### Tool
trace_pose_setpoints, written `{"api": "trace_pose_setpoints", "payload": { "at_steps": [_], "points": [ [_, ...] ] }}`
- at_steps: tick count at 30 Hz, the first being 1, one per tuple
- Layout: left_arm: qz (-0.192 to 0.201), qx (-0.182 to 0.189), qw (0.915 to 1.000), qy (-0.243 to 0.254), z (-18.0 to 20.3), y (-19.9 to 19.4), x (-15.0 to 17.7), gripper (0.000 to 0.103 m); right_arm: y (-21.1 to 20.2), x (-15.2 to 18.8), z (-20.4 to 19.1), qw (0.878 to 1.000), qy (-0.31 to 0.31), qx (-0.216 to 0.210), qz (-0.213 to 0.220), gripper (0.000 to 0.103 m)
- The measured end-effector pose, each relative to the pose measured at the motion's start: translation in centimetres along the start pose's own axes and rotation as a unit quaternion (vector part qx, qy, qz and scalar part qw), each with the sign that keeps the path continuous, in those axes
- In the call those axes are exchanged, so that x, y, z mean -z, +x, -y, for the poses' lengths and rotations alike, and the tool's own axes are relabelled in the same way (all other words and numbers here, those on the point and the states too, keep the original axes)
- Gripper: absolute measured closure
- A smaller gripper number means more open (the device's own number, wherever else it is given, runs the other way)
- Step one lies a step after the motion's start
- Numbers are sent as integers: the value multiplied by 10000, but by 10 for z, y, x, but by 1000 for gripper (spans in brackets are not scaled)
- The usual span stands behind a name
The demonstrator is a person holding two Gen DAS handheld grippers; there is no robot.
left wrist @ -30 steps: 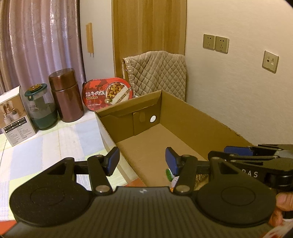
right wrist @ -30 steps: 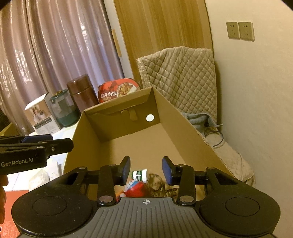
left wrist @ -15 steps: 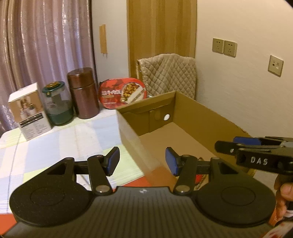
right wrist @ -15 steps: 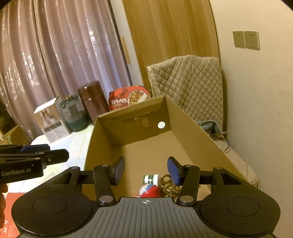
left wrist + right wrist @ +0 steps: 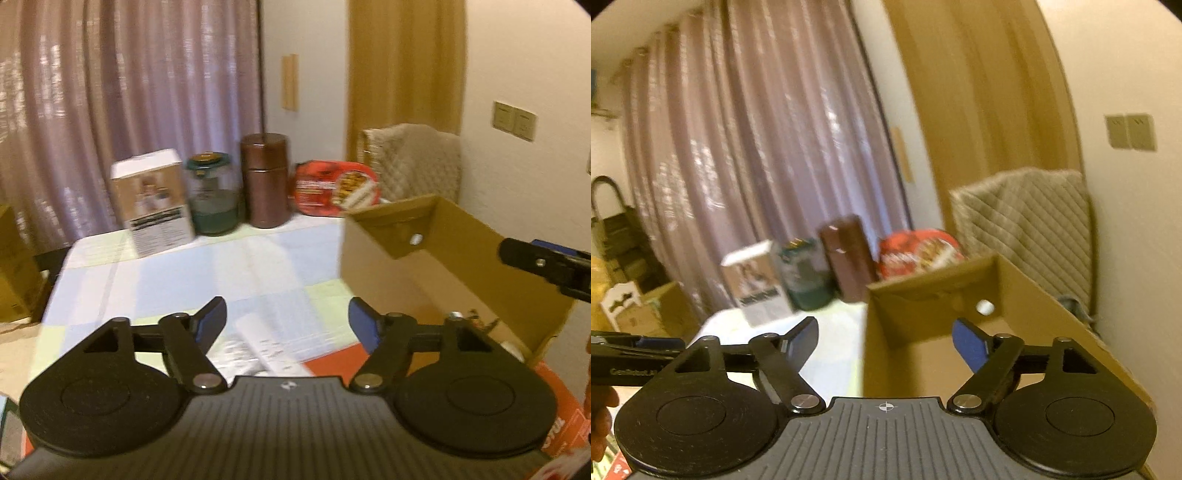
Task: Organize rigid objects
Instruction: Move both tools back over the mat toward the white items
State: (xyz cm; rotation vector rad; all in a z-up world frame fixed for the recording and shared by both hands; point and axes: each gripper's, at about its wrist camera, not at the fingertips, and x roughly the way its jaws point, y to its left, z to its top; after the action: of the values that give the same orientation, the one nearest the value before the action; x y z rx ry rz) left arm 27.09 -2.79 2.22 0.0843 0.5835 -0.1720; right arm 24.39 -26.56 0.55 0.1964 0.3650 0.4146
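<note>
Left wrist view: the left gripper [image 5: 287, 319] is empty, its jaws opening, pointed over the pale checked tablecloth [image 5: 229, 266]. Ahead and well apart stand the white printed carton [image 5: 153, 201], green-lidded glass jar [image 5: 212, 197] and tall brown metal canister [image 5: 265, 181], all upright (axes vertical). The open brown cardboard box [image 5: 461, 258] lies right. The right gripper [image 5: 885, 341], likewise opening and empty, hovers at the box, so the left seems nearer the canister.

Both wrist views face the curtain [image 5: 129, 92], sharing the cardboard box [image 5: 1052, 295].
</note>
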Motion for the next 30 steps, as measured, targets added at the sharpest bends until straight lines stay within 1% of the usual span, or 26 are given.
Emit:
{"api": "trace_pose_setpoints", "payload": {
  "at_steps": [5,7,13,16,22,27,30],
  "points": [
    [102,-353,9992,-166,-33,-19,7,21,1,2,-31,9990,-232,-363,92,21],
    [99,-451,9986,-251,-45,-25,12,19,2,4,-43,9985,-282,-461,122,21],
    [19,-710,9963,-481,-74,-36,33,16,16,12,-71,9963,-312,-789,-135,20],
    [-27,-824,9950,-562,-87,-40,47,15,23,18,-83,9945,-435,-905,-303,20],
    [-67,-928,9933,-679,-106,-32,77,14,47,41,-105,9876,-778,-1044,-878,20],
    [-220,-863,9929,-789,-120,-16,97,14,74,69,-119,9772,-1089,-1125,-1435,20],
    [-288,-801,9925,-879,-128,-8,103,14,94,89,-122,9696,-1220,-1195,-1751,20]
  ]
}}
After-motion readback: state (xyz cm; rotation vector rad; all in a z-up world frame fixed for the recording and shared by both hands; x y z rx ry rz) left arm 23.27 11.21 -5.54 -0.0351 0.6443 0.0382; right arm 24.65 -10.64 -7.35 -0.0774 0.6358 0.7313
